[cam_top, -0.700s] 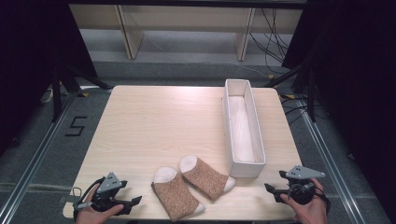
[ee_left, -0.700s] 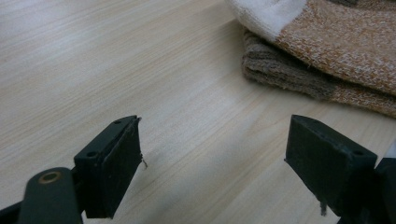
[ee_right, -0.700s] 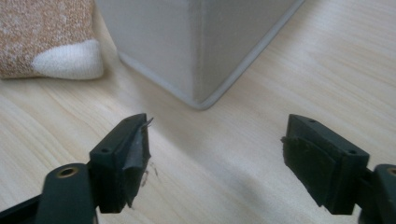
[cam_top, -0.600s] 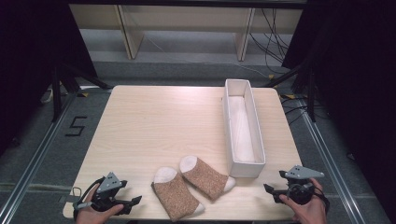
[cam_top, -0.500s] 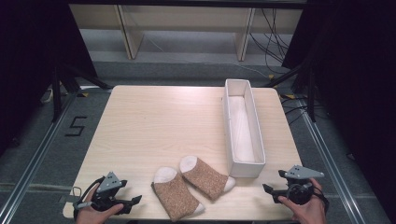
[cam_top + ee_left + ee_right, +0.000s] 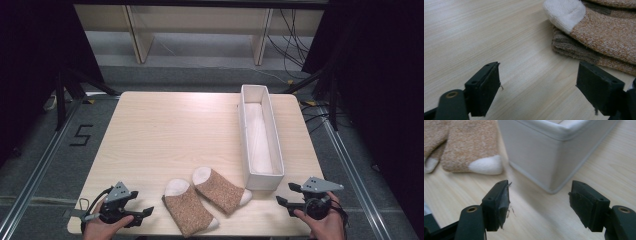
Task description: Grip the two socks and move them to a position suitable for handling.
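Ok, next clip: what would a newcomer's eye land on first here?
Probably the two brown socks with white toes, lying side by side and touching at the table's near edge. Next, the long white bin along the right side, its near end close beside the right-hand sock. The left gripper and right gripper flank the socks, both open and empty.

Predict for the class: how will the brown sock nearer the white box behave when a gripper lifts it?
The sock is knitted, so it will probably droop limply. It looks light. It overlaps the other sock, which may drag along.
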